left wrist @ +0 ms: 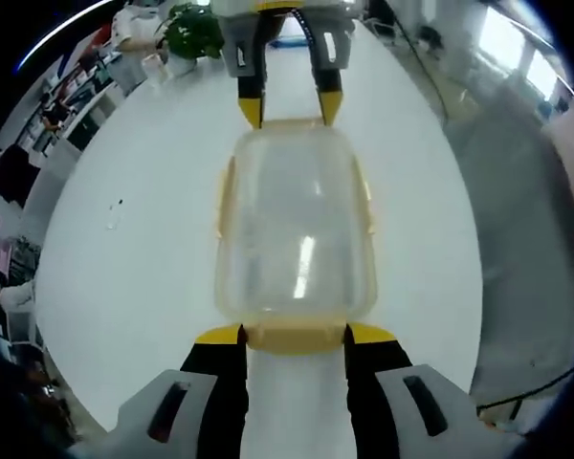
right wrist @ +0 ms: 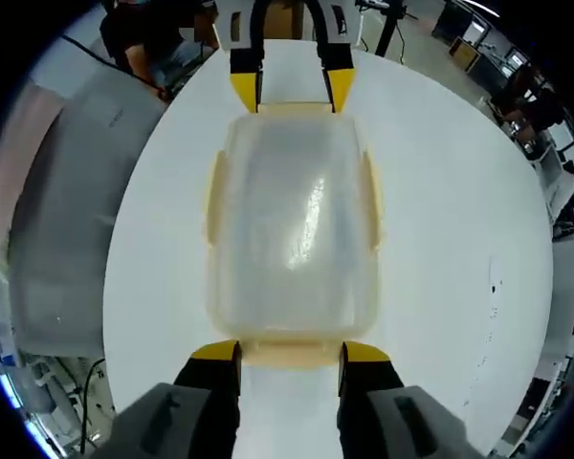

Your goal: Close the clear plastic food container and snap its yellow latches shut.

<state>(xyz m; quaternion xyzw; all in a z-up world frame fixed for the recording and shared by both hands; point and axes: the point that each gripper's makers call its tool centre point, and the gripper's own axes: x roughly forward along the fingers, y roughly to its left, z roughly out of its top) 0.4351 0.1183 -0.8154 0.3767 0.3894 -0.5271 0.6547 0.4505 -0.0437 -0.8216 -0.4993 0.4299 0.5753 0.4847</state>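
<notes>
Okay, clear rectangular plastic food container (left wrist: pixel 295 228) with lid on sits mid white round table (left wrist: pixel 153 268), long axis running between my grippers. Left gripper (left wrist: pixel 294 339) and right gripper (right wrist: pixel 289 356) both spread open, each straddling a yellow end latch (left wrist: pixel 295 337). No readable labels anywhere.

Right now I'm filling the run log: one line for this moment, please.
clear plastic food container: lid on, white table | left gripper: open, at near yellow latch | right gripper: open, at opposite latch
</notes>
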